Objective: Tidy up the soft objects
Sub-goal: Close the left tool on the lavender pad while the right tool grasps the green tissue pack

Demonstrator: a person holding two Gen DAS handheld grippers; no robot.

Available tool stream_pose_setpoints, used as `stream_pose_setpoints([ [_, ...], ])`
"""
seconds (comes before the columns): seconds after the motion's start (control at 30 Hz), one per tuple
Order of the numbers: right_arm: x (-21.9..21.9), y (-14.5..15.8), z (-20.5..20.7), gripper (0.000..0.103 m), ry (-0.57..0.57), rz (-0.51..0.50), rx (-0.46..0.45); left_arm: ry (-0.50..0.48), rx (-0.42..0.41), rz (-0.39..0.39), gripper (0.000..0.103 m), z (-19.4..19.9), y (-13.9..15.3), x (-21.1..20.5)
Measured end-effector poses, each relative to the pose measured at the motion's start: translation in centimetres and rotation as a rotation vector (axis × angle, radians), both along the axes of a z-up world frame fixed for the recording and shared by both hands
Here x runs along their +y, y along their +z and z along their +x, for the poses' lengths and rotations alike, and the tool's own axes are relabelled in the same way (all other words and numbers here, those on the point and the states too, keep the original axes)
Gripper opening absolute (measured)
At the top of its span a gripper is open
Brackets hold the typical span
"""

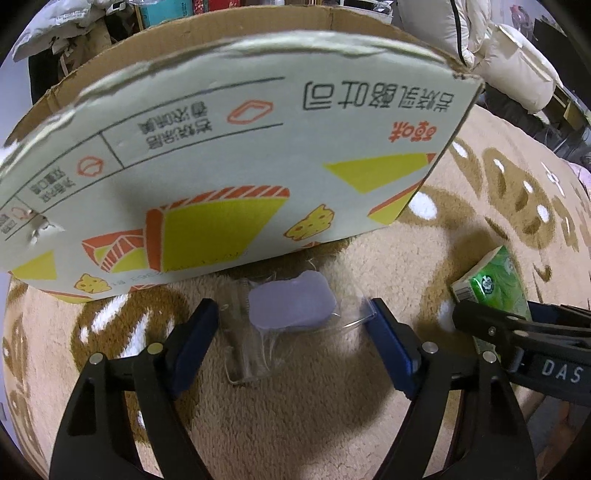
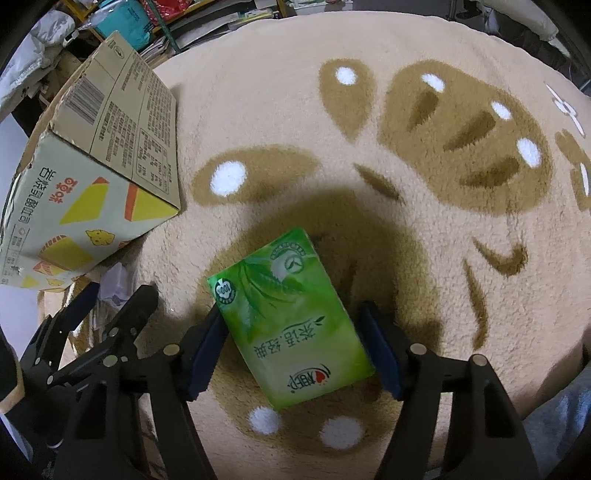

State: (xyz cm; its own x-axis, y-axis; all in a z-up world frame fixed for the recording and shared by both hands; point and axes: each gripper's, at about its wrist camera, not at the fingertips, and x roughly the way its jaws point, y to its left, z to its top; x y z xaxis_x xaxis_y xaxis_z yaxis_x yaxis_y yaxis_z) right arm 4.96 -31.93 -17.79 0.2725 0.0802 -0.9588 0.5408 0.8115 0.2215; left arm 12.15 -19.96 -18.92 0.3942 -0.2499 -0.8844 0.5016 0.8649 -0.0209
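Observation:
A clear plastic packet holding a lilac soft pad lies on the plush rug just in front of the cardboard box. My left gripper points down over it, and both blue pads meet the packet's edges. In the right wrist view a green tissue pack lies askew on the rug between the pads of my right gripper. Its left pad touches the pack's corner, while a thin gap shows at the right pad. The same pack also shows in the left wrist view.
The printed box stands on the left part of the beige and brown rug, its top edge torn. Beyond the rug are shelves with clutter and white bedding. The two grippers sit close side by side.

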Motion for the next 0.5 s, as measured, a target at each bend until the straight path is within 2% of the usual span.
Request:
stream_pose_setpoints([
  [0.33, -0.6, 0.5, -1.0, 0.070, -0.017, 0.028, -0.026, 0.004, -0.018, 0.003, 0.081, -0.5, 1.6, 3.0],
  [0.5, -0.8, 0.8, -1.2, 0.070, -0.014, 0.029, -0.039, 0.016, -0.068, -0.010, 0.081, -1.1, 2.7, 3.6],
])
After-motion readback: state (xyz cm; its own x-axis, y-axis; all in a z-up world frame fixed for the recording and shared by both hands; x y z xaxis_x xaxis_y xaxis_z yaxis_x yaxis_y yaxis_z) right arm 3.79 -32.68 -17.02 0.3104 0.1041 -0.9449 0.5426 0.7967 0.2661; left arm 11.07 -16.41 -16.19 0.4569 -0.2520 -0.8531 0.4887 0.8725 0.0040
